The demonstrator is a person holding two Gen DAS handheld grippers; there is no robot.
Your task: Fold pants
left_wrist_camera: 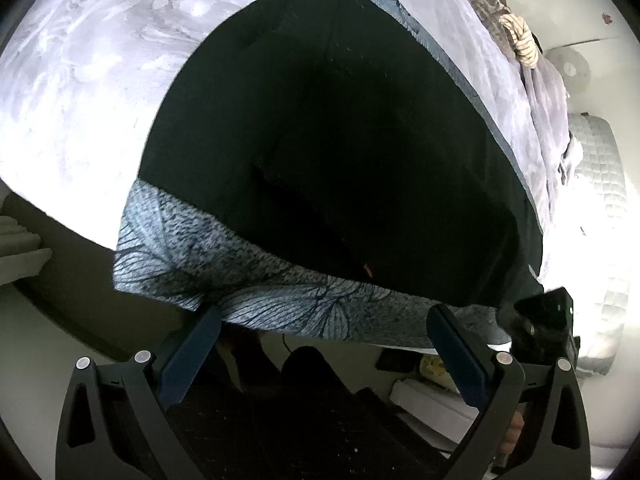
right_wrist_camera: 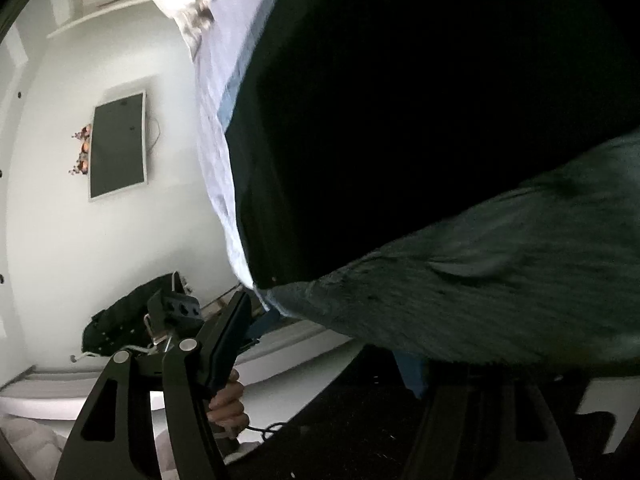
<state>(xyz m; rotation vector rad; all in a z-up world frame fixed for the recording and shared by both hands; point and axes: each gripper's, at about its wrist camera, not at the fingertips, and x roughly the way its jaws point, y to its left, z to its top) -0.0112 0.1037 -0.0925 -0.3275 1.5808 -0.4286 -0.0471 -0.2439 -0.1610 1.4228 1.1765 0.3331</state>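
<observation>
Black pants (left_wrist_camera: 340, 140) lie spread flat on a blue-grey leaf-patterned cloth (left_wrist_camera: 280, 292) on the bed. My left gripper (left_wrist_camera: 324, 312) is open wide, its blue-padded fingertips at the cloth's near hanging edge with nothing pinched. At the pants' right near corner is my right gripper (left_wrist_camera: 544, 320). In the right wrist view the pants (right_wrist_camera: 400, 120) fill the upper right, and the patterned cloth (right_wrist_camera: 500, 280) droops over the right finger and hides most of it. The right gripper (right_wrist_camera: 324, 332) has its jaws standing apart, with the cloth's corner between them and not pressed.
A lavender plush blanket (left_wrist_camera: 80, 80) covers the bed, with a knotted rope cushion (left_wrist_camera: 520, 36) at its far side. A wall screen (right_wrist_camera: 118, 148) hangs on the white wall, with a dark bag (right_wrist_camera: 116, 320) on the floor below it. A person's hand (right_wrist_camera: 228, 400) grips a handle.
</observation>
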